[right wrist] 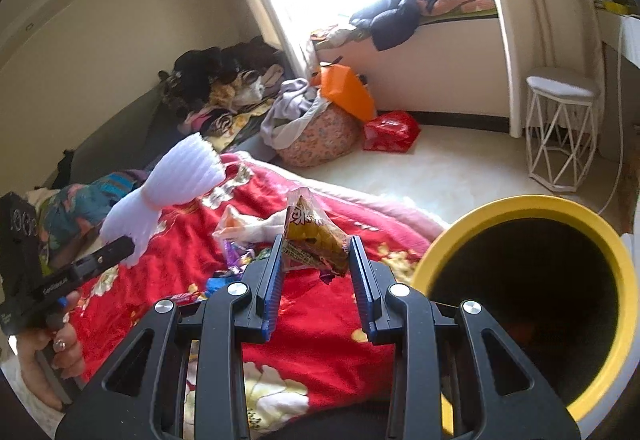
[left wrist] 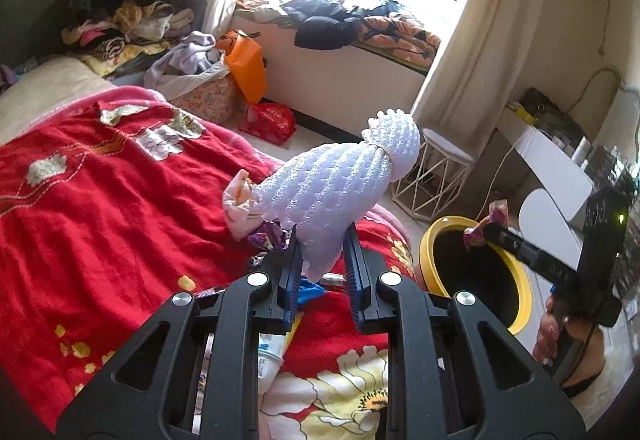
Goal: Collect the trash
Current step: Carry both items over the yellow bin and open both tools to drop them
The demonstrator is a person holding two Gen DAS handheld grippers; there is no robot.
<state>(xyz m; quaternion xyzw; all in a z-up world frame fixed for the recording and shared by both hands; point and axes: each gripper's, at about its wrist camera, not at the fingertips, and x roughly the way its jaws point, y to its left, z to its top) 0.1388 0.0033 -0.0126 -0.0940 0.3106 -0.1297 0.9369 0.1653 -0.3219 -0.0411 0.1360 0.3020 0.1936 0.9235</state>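
Left wrist view first: the left gripper (left wrist: 322, 256) sits low in the middle of the frame, clamped on the bottom end of a white foam net sleeve (left wrist: 332, 184) that sticks up toward the center. Right behind it, a crumpled pile of wrappers (left wrist: 248, 212) lies on the red floral blanket (left wrist: 100, 180). At the right edge, the yellow-rimmed bin (left wrist: 432, 240) has the right gripper (left wrist: 486, 230) over its rim, with a small purple-ish wrapper in it.

Right wrist view: the right gripper (right wrist: 316, 260), center of frame, is pinching a yellow snack packet (right wrist: 316, 240) between its blue pads. The bin's (right wrist: 520, 206) dark opening fills the lower right, just beside the packet. At far left, a hand (right wrist: 48, 356) holds the left gripper (right wrist: 124, 244), with the foam sleeve (right wrist: 168, 184) poking up from it. More wrappers (right wrist: 240, 240) are on the blanket (right wrist: 320, 340) behind.
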